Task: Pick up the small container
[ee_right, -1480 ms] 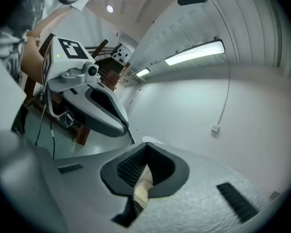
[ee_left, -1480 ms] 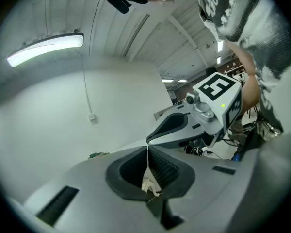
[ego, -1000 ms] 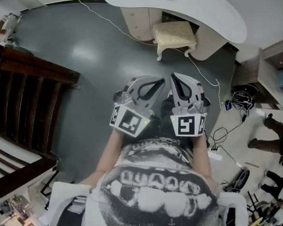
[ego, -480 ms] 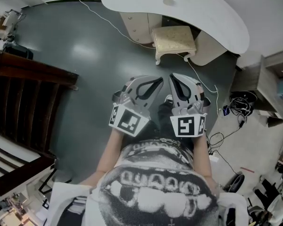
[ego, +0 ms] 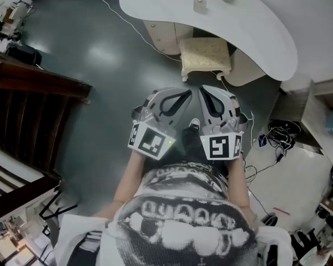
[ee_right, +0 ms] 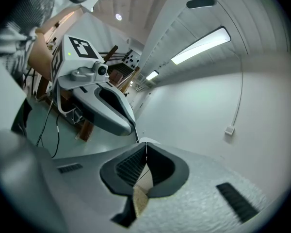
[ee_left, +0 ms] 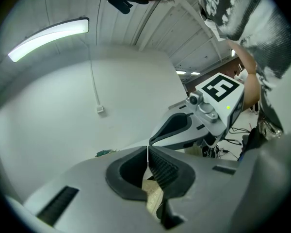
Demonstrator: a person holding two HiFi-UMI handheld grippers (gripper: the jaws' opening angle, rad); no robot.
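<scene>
Both grey plastic tongs are pressed together, empty: the left tongs (ego: 183,97) beside the right tongs (ego: 206,96). At twelve o'clock, a small pale cylindrical container (ego: 199,4) stands on the smooth curved white table (ego: 255,24).

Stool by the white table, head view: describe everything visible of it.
The stool has a roughly square padded seat in cream, textured fabric and pale curved legs, two of them visible at its near corners. It stands upright on the dark grey floor, its far side tucked under the edge of the curved white table. A thin white cable runs along the floor towards it; contact can't be told.
</scene>
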